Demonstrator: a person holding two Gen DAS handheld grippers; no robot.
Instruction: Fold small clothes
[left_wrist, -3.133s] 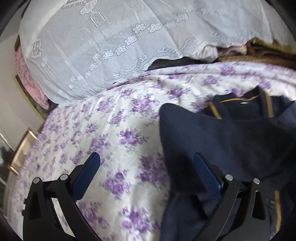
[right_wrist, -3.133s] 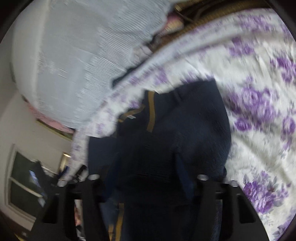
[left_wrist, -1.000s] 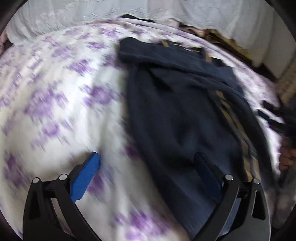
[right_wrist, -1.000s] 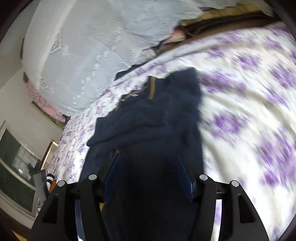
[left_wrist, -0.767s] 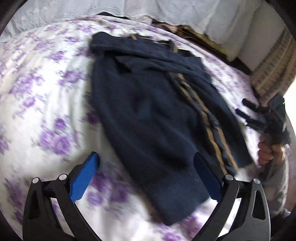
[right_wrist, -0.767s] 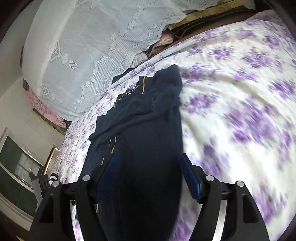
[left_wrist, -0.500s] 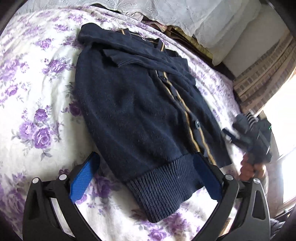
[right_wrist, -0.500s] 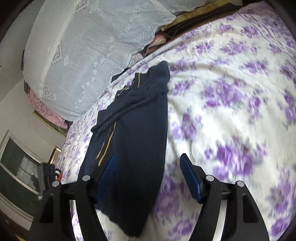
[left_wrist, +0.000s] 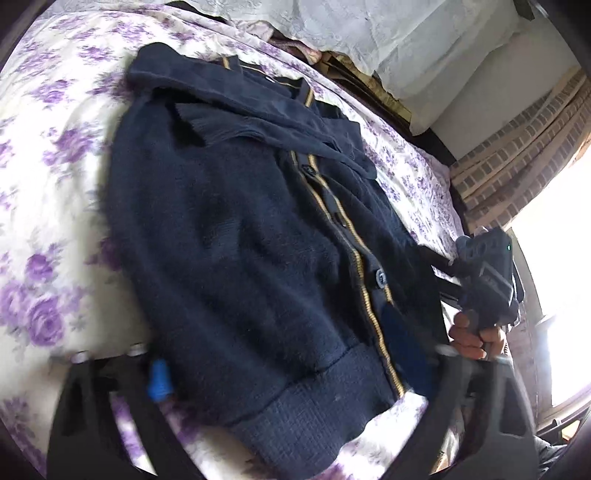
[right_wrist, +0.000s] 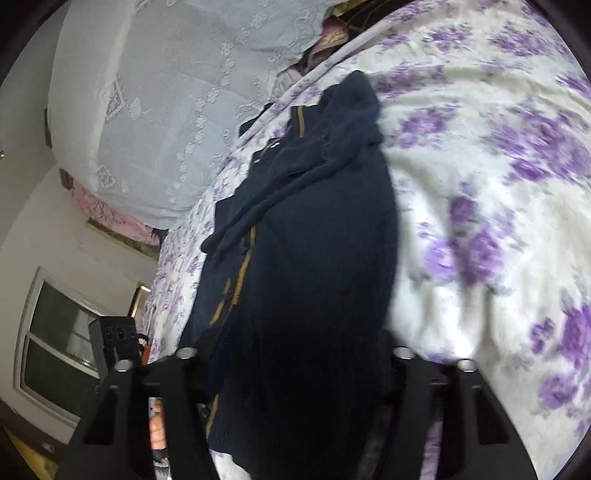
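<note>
A navy knit cardigan (left_wrist: 240, 229) with gold trim lies flat on the floral bedsheet (left_wrist: 44, 221), sleeves folded across its chest and collar at the far end. My left gripper (left_wrist: 280, 365) hovers over the ribbed hem. Its jaws are closing with the hem's left part between the blue pads, which stand apart. In the right wrist view the cardigan (right_wrist: 317, 240) fills the middle. My right gripper (right_wrist: 291, 369) is at the hem's other corner, jaws closing around dark knit that hides the pads. The right gripper (left_wrist: 441, 275) and the hand (left_wrist: 472, 336) holding it show at the cardigan's right edge.
A white lace cover (right_wrist: 155, 92) drapes over piled bedding at the head of the bed. A patterned curtain (left_wrist: 517, 140) and bright window lie off the right side, and a dark window (right_wrist: 55, 350) off the left. Bare floral sheet (right_wrist: 498, 184) spreads right of the cardigan.
Both grippers have swung from the collar end down to the hem and come lower over it. Both pairs of jaws have narrowed, the knit now lying between them.
</note>
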